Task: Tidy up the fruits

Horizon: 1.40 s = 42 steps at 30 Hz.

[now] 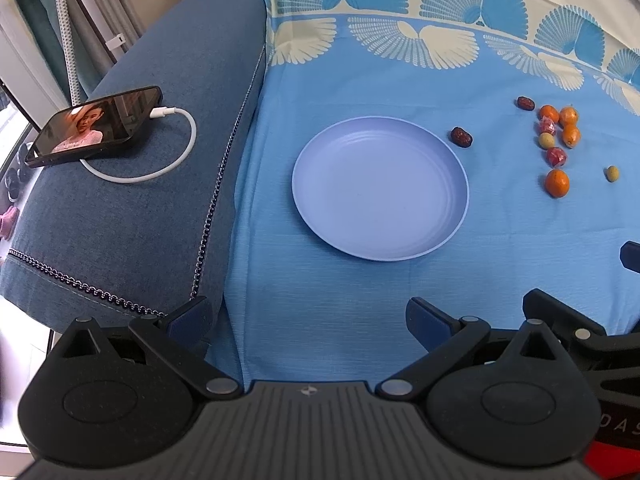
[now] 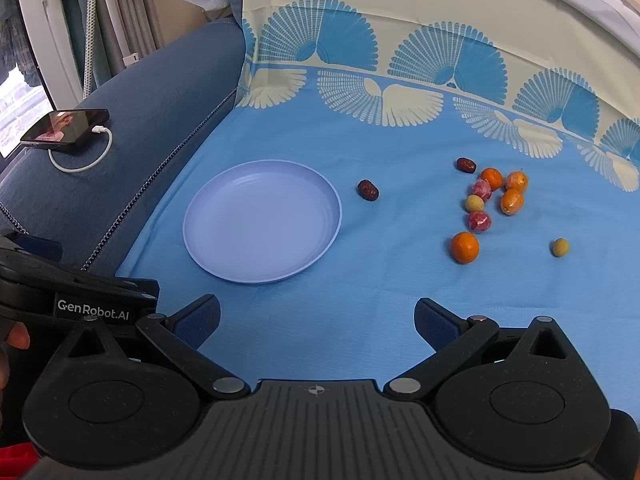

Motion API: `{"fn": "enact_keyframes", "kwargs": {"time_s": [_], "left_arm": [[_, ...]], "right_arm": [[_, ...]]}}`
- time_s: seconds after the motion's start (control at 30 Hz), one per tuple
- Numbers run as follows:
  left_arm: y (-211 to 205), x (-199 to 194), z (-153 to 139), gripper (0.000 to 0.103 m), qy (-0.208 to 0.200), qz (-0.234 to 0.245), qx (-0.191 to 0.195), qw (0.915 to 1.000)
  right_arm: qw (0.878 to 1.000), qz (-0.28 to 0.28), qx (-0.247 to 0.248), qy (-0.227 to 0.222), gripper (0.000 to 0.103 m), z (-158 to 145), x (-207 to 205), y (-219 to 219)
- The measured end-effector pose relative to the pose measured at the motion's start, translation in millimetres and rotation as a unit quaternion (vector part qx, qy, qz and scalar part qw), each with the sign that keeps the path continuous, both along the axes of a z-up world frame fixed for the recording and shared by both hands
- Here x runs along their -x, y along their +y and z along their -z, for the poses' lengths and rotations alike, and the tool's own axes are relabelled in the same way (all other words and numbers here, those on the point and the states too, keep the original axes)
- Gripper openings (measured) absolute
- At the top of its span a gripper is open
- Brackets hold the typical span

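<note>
An empty pale blue plate point(image 1: 380, 188) point(image 2: 262, 222) lies on the blue patterned cloth. To its right small fruits are scattered: a dark red date point(image 1: 461, 136) point(image 2: 367, 189) nearest the plate, a second date point(image 1: 525, 103) point(image 2: 466, 165), several orange kumquats such as the nearest one point(image 1: 557, 183) point(image 2: 465, 247), two red wrapped fruits point(image 2: 479, 221), and two yellowish round ones point(image 2: 560, 247). My left gripper point(image 1: 310, 318) is open, low and in front of the plate. My right gripper point(image 2: 318, 320) is open too, in front of the gap between plate and fruits. Both hold nothing.
A blue padded sofa arm point(image 1: 152, 184) rises left of the cloth. On it lies a phone point(image 1: 96, 126) point(image 2: 66, 127) with a white charging cable point(image 1: 160, 168). The left gripper's body point(image 2: 72, 300) sits at the lower left of the right wrist view, a fingertip beside it.
</note>
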<state>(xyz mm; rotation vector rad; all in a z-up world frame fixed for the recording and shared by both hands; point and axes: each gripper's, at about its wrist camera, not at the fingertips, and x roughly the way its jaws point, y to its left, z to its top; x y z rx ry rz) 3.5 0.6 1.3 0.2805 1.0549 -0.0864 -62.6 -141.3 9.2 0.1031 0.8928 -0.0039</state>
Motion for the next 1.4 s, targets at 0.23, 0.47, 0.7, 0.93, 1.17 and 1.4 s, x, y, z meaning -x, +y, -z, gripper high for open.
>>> {"fn": "enact_keyframes", "kwargs": {"time_s": [0.23, 0.47, 0.7, 0.93, 1.17, 1.4], "left_arm": [[0.9, 0.4, -3.1, 0.103, -0.005, 0.002, -0.003, 1.0000], [1.7, -0.5, -1.5, 0.103, 0.000, 0.002, -0.003, 1.0000], [-0.2, -0.2, -0.7, 0.103, -0.002, 0.001, -0.003, 1.0000], [1.0, 0.0, 1.0, 0.103, 0.003, 0.000, -0.003, 1.0000], [0.2, -0.3, 2.2, 0.103, 0.005, -0.003, -0.003, 1.0000], [0.3, -1.3, 4.2, 0.103, 0.009, -0.004, -0.005, 0.9999]], "right_arm": [[1.000, 0.001, -0.002, 0.000, 0.103, -2.4, -0.8, -0.1], [1.000, 0.001, -0.002, 0.005, 0.103, -1.3, -1.1, 0.5], [1.000, 0.002, -0.001, 0.004, 0.103, -1.5, -0.9, 0.9], [1.000, 0.003, -0.002, 0.008, 0.103, 0.1, -0.5, 0.0], [1.000, 0.002, -0.003, 0.012, 0.103, 2.1, -1.9, 0.0], [1.000, 0.003, -0.006, 0.016, 0.103, 4.5, -3.0, 0.8]]}}
